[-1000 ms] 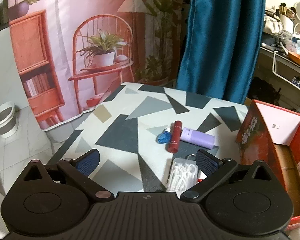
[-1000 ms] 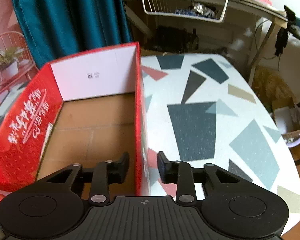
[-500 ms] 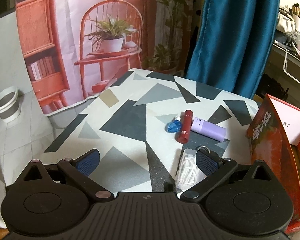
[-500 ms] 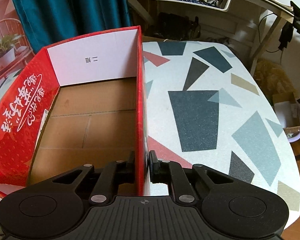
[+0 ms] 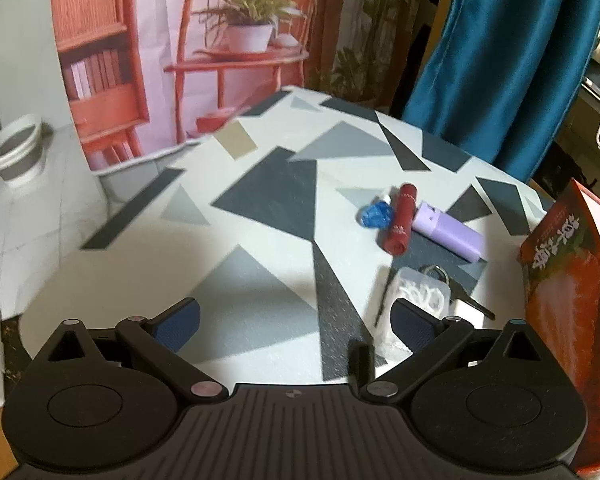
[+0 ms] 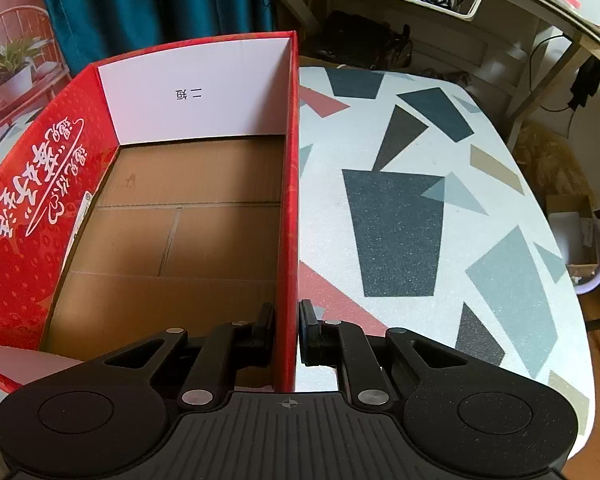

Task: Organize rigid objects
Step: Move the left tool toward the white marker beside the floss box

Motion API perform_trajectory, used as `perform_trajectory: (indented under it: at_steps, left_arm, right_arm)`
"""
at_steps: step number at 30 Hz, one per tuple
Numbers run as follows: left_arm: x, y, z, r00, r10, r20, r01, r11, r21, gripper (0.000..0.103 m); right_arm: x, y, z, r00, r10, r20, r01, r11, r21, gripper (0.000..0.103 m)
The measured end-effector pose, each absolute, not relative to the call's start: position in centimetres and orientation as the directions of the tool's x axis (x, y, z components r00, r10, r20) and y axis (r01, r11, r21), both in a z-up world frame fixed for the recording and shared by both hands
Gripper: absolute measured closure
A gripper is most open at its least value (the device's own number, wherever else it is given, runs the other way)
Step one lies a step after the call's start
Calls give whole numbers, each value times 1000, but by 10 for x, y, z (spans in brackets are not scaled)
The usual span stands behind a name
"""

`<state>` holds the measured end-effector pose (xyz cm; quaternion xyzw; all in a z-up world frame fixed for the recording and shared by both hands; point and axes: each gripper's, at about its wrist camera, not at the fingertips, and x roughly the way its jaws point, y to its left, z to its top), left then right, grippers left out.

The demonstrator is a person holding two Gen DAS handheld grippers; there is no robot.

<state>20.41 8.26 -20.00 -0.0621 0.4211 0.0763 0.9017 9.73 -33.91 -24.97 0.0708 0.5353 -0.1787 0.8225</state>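
Beside red box (image 5: 560,280), small clutter (image 5: 420,232)

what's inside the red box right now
Only bare brown cardboard floor shows inside the red box; no items visible. The right gripper, shut on its wall, hides the near corner.

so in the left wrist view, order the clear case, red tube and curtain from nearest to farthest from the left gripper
1. Clear case, right by the right-hand finger of the left gripper.
2. Red tube, farther up the table, right of centre.
3. Curtain, beyond the table, upper right.
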Motion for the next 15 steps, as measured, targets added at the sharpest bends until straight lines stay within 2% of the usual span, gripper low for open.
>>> perform_trajectory:
  at_steps: [6, 8, 12, 15]
  left_arm:
    - [204, 66, -204, 627, 32, -778, -121, 991, -57, 14]
    - [202, 59, -204, 630, -5, -776, -83, 994, -74, 23]
    - [200, 40, -209, 619, -104, -779, 23, 993, -114, 34]
    - [202, 26, -216, 594, -151, -790, 83, 989, -126, 48]
  right_arm:
    - [98, -338, -249, 363, -223, -905, 359, 929, -85, 92]
    - [98, -337, -249, 363, -223, -905, 358, 930, -86, 92]
    - [98, -337, -249, 366, -222, -904, 355, 931, -85, 92]
    - [99, -336, -249, 367, -223, -903, 353, 932, -87, 92]
